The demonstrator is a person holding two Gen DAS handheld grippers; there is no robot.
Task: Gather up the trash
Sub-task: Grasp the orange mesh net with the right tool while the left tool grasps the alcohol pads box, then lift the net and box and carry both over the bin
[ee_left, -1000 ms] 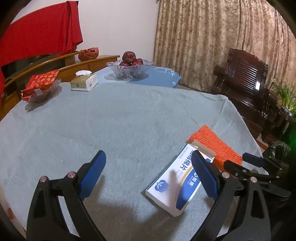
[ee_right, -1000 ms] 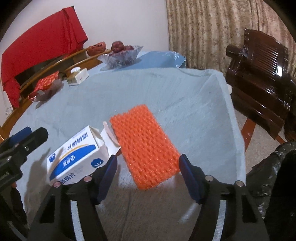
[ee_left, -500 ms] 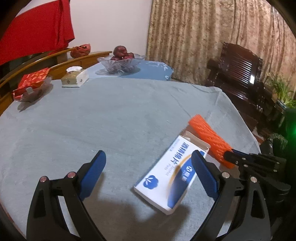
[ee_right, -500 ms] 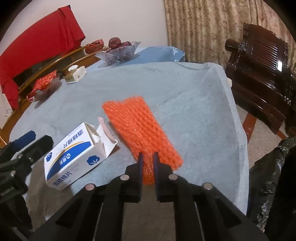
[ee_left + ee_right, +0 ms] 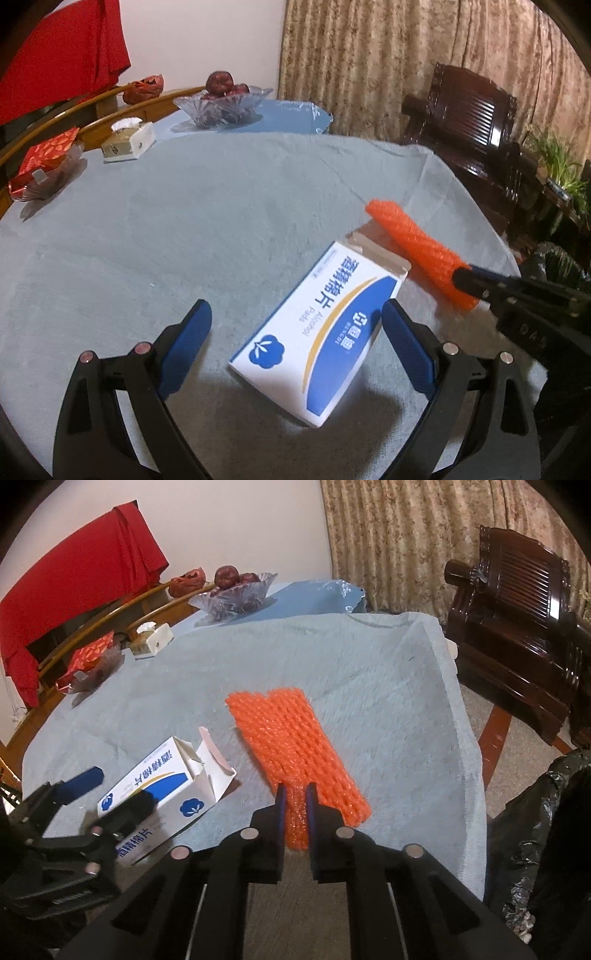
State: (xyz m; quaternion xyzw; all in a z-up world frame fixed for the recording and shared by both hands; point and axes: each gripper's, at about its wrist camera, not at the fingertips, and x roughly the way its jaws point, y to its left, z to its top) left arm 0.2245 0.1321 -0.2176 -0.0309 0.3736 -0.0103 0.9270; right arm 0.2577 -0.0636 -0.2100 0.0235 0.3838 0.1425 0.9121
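A white and blue alcohol pads box [image 5: 321,332] lies on the grey cloth with its end flap open. My left gripper [image 5: 295,328] is open, its blue fingers on either side of the box's near end. An orange foam net [image 5: 291,746] lies to the right of the box. My right gripper [image 5: 295,794] is shut on the net's near end and lifts it off the cloth. In the left wrist view the net [image 5: 413,243] hangs tilted from the right gripper [image 5: 461,277]. The box [image 5: 162,794] and left gripper [image 5: 107,794] also show in the right wrist view.
A black trash bag [image 5: 546,830] stands open at the right, below the table edge. At the far side are a glass fruit bowl [image 5: 221,107], a tissue box [image 5: 127,140] and a red packet in a dish [image 5: 44,166]. A dark wooden chair [image 5: 517,627] stands right of the table.
My right gripper closed on the orange net's near end and raised it. My left gripper moved forward so that its open fingers now flank the box.
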